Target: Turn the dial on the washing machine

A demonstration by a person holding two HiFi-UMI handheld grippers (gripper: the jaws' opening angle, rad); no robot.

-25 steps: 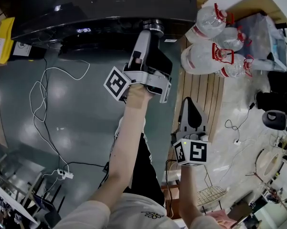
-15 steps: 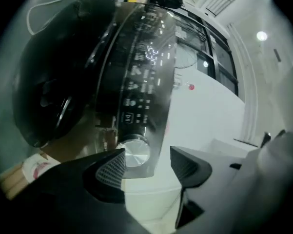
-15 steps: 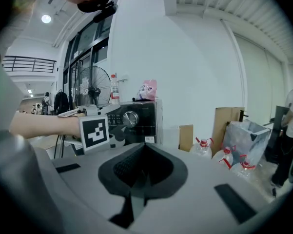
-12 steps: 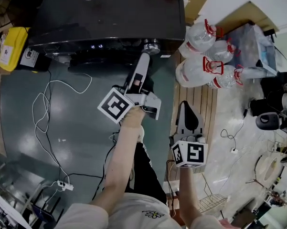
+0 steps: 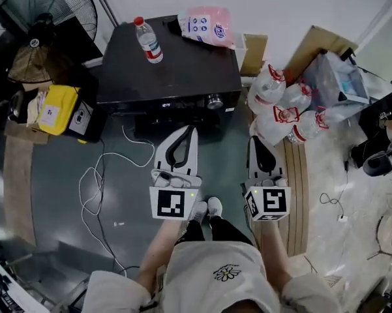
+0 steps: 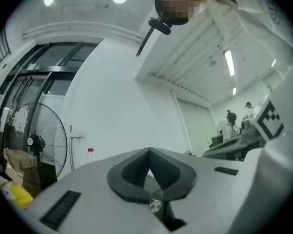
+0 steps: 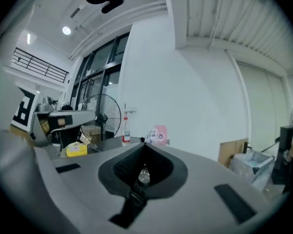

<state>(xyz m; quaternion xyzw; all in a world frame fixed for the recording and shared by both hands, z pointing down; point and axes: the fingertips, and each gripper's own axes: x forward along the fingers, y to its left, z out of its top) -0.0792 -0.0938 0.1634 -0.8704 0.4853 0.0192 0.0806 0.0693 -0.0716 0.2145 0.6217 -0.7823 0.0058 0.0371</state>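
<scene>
The black washing machine (image 5: pixel 169 70) stands at the top middle of the head view, its silver dial (image 5: pixel 214 100) at the right end of the front panel. My left gripper (image 5: pixel 188 129) hovers over the floor in front of the machine, well short of the dial, with its jaws shut on nothing. In the left gripper view its tips (image 6: pixel 148 150) meet in front of a white wall. My right gripper (image 5: pixel 256 139) hangs beside it, right of the machine, also shut and empty; its tips (image 7: pixel 144 143) meet as well.
A water bottle (image 5: pixel 147 39) and a pink packet (image 5: pixel 207 25) lie on top of the machine. Large water jugs (image 5: pixel 277 109) crowd its right side. A fan (image 5: pixel 49 5) and a yellow bag (image 5: pixel 55 108) stand at the left. A white cable (image 5: pixel 94 175) trails over the floor.
My left gripper has drawn back from the dial toward the person and its jaws have closed. The head view has pulled away, showing the whole machine top.
</scene>
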